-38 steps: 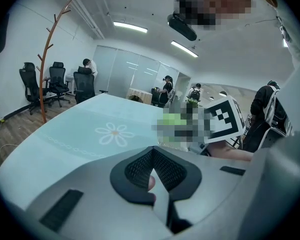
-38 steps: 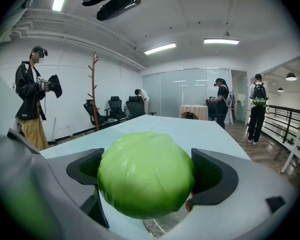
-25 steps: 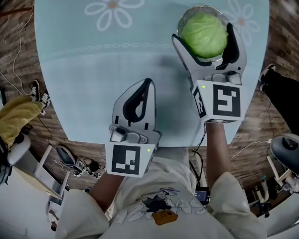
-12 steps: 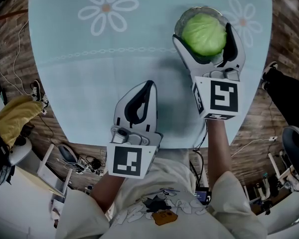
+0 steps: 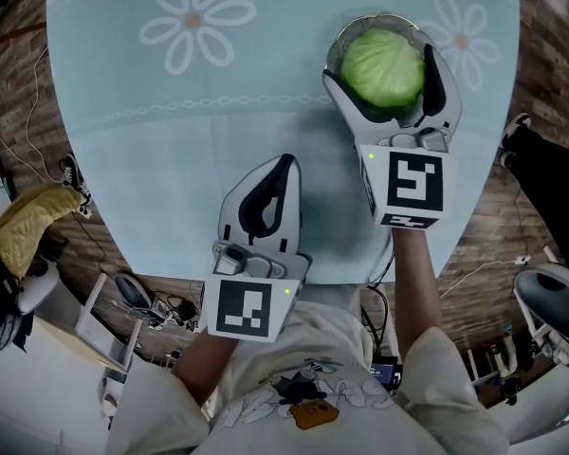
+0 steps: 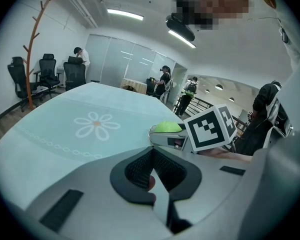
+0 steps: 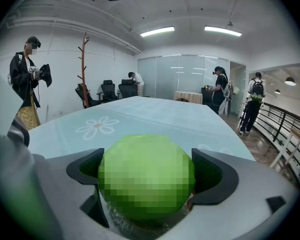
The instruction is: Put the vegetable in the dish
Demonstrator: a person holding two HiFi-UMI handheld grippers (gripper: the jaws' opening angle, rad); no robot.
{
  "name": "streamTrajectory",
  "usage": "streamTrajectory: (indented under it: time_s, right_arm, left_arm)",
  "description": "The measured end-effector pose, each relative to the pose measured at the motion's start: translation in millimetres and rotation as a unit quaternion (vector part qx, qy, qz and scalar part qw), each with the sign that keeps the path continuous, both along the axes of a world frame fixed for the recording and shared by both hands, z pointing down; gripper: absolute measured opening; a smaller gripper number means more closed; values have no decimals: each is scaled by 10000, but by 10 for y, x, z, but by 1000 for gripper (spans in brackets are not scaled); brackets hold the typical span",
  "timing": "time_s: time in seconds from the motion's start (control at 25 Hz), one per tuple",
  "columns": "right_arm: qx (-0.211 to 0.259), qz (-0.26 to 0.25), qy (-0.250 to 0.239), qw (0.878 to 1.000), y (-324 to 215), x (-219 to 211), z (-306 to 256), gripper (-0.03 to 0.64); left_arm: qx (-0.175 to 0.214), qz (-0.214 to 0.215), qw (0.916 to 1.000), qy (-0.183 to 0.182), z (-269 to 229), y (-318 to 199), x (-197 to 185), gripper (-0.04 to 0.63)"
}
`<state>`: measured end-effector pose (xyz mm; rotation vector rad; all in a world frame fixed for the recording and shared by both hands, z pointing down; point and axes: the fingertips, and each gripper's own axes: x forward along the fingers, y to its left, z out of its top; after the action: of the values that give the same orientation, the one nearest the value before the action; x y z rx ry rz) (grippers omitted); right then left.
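Head view: the right tongs [image 5: 385,72] reach to the far right of the desk [image 5: 171,159], closed round a green cabbage [image 5: 381,60] that sits in, or just over, the glass dish [image 5: 379,16]. The left tongs [image 5: 277,166] hang over the near desk, well apart from the dish.

Left gripper view: these tongs are pressed together with nothing between them.

Right gripper view: the cabbage fills the gap, both pads seem to touch it, and the dish's glass shows beneath it.

The risk is in letting go. If the cabbage sits off-centre, it may roll over the rim. A jaw catching the rim on the way back may drag or tip the dish.
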<state>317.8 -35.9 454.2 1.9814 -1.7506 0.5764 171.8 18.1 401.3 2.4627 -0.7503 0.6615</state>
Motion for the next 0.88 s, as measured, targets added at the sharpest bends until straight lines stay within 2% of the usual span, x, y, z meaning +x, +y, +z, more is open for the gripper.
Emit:
streamTrajectory:
  time_s: [0.6,0.88]
  right_arm:
    - [-123,-121,496,9986,-18,-24,-21,569]
    - [-163,-106,496,9986,42,-29,-38,569]
  left_arm:
    - [19,-30,10000,37,-5,-13,-36,6]
    - [38,-2,10000,88,-36,14,-45,6]
